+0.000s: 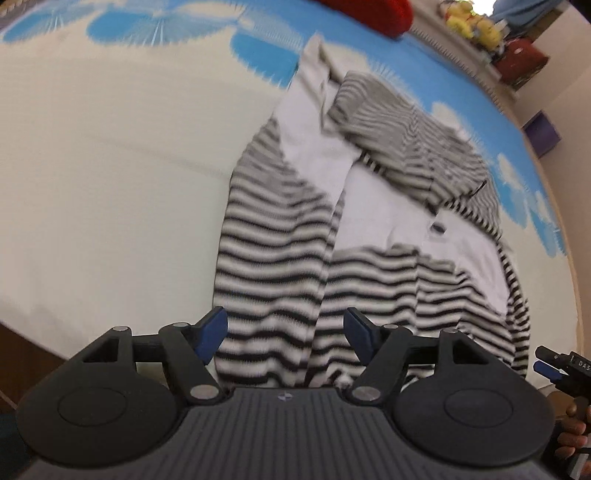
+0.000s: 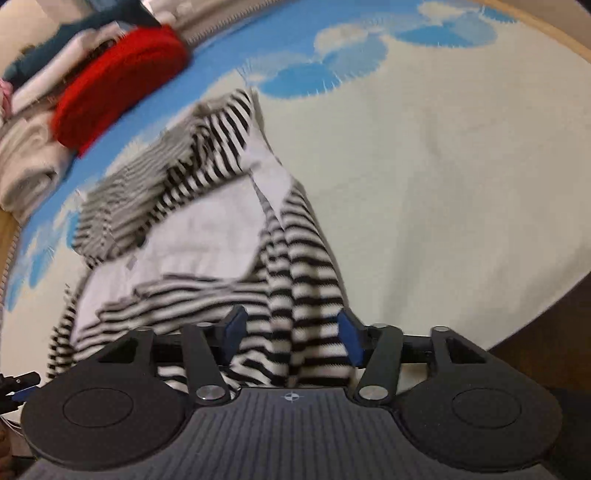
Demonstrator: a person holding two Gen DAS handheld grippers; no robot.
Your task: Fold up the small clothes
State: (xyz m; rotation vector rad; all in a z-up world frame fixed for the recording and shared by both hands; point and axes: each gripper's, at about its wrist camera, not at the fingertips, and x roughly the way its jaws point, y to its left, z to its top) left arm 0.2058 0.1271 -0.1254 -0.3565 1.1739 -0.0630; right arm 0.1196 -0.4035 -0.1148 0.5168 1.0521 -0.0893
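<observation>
**Striped garment spread on the bed, both grippers released above its near edge**

A cream bed cover (image 1: 110, 177) with blue cloud-like patches fills most of both views, and a wooden bed edge shows at the lower corners. At the far side lie a red cushion (image 2: 118, 81) and a pile of pale folded cloth (image 2: 26, 166); yellow soft toys (image 1: 472, 26) sit on a shelf by the wall.

The black-and-white striped garment (image 1: 273, 251) lies on the cover, partly folded, with its white inner side showing in the middle and a grey-striped part bunched at the far end. Its near edge reaches right up to both tools.

The left gripper (image 1: 284, 332) points down at that near edge, its blue pads spread wide apart. Striped cloth lies in the gap, but neither pad presses on it. The right gripper (image 2: 290, 336) hangs likewise over the striped cloth, jaws released, fabric between them and not pinched. In the left wrist view the right gripper's tip shows at the lower right edge, just beside the garment, with fingers (image 1: 572, 432) of the person's hand below it.
</observation>
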